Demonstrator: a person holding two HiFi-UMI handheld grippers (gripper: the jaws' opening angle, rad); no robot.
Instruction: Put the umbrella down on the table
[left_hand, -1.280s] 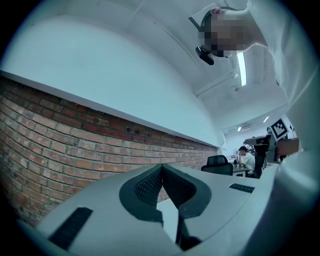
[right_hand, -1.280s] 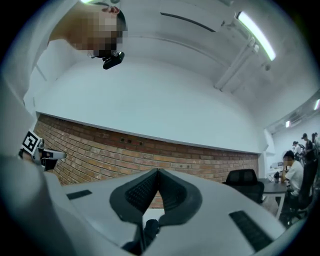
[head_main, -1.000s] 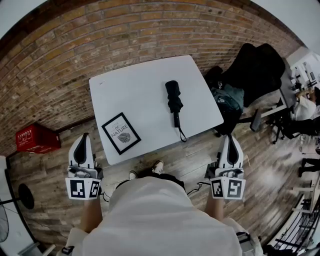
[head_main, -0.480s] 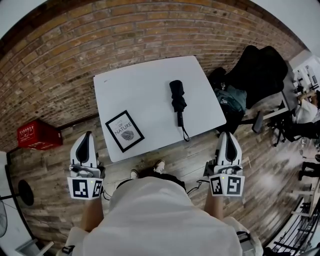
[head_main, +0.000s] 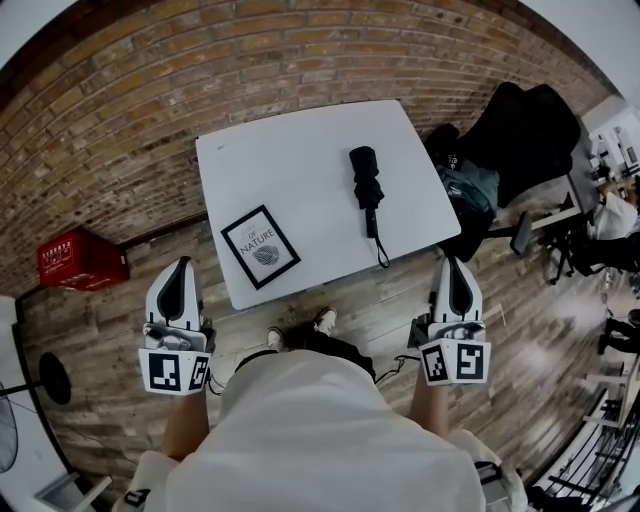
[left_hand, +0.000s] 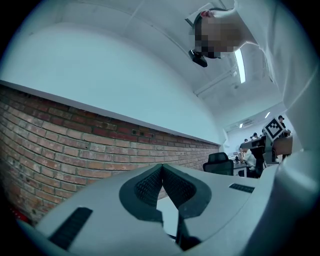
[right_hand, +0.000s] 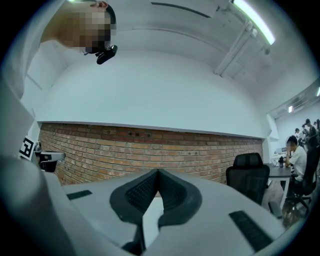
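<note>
- Left gripper (head_main: 177, 272): I hold it low at my side, over the wooden floor and short of the table's near edge. In the left gripper view (left_hand: 161, 168) the pad tips meet and nothing sits between them. It is closed and empty, parked clear since I judge it has nothing to carry.
- Table (head_main: 300, 150): a white top in front of the brick wall. A framed print (head_main: 260, 247) lies flat near the front left corner, at about 1 o'clock from the left gripper.
- Umbrella (head_main: 367, 190): folded, black, lying flat on the right half of the table. Its handle end points to about 5 o'clock, and its strap (head_main: 383, 260) reaches the near edge. Neither tool touches it. I judge the put-down complete.
- Umbrella relative to the tongs: about 2 o'clock from the left gripper and 11 o'clock from the right, well apart from both.
- Right gripper (head_main: 457, 265): off the table's front right corner, over the floor. The right gripper view (right_hand: 157, 172) shows the pads pressed tip to tip, holding nothing.
</note>
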